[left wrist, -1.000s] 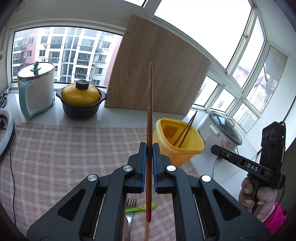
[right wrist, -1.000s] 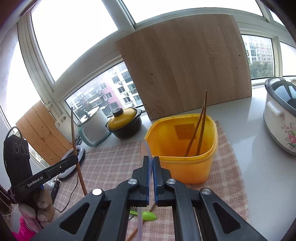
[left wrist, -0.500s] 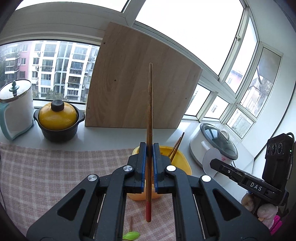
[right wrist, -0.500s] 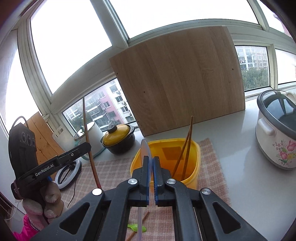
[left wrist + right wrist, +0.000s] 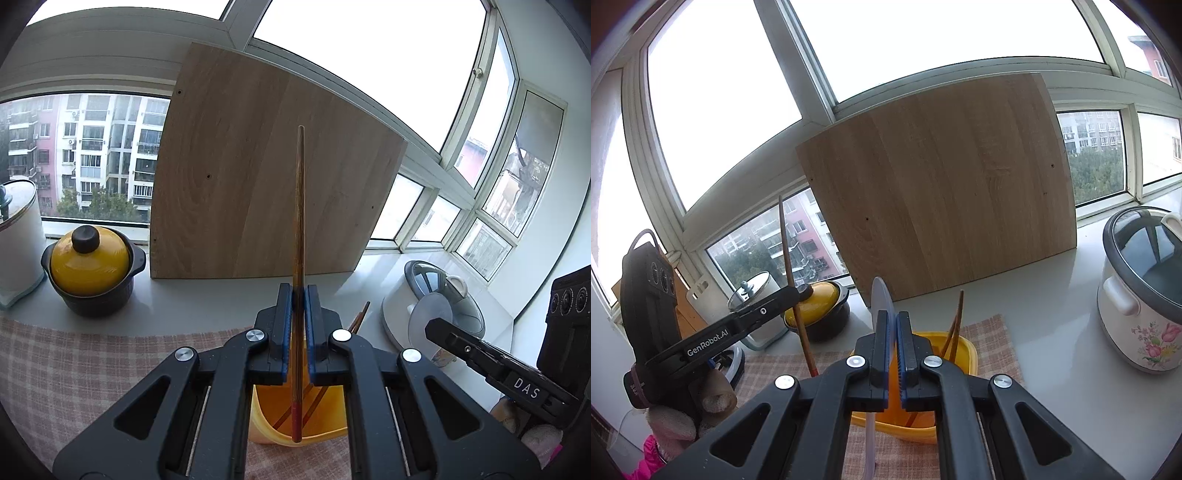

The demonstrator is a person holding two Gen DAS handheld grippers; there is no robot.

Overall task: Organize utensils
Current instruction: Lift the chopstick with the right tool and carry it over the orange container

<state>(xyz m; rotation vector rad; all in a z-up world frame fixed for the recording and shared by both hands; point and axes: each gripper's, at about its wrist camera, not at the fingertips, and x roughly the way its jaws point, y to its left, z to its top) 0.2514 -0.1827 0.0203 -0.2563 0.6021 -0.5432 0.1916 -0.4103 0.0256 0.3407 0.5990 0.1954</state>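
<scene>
Left gripper [image 5: 298, 295] clamped a chopstick [image 5: 298, 221] above the yellow tub [image 5: 967, 350]; right gripper [image 5: 892, 317] pinched a translucent spoon [image 5: 881, 295].

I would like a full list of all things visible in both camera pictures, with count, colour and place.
chopstick: 1, brown with red end, in left gripper
translucent utensil: 1, clear, in right gripper
yellow bin: 1, on checked cloth, holding two chopsticks
clay pot: 1, black with yellow lid, by window
wooden board: 1, tan, leaning on window
rice cooker: 1, white, floral, right
white canister: 1, left
left gripper: black, shut
right gripper: black, shut
</scene>
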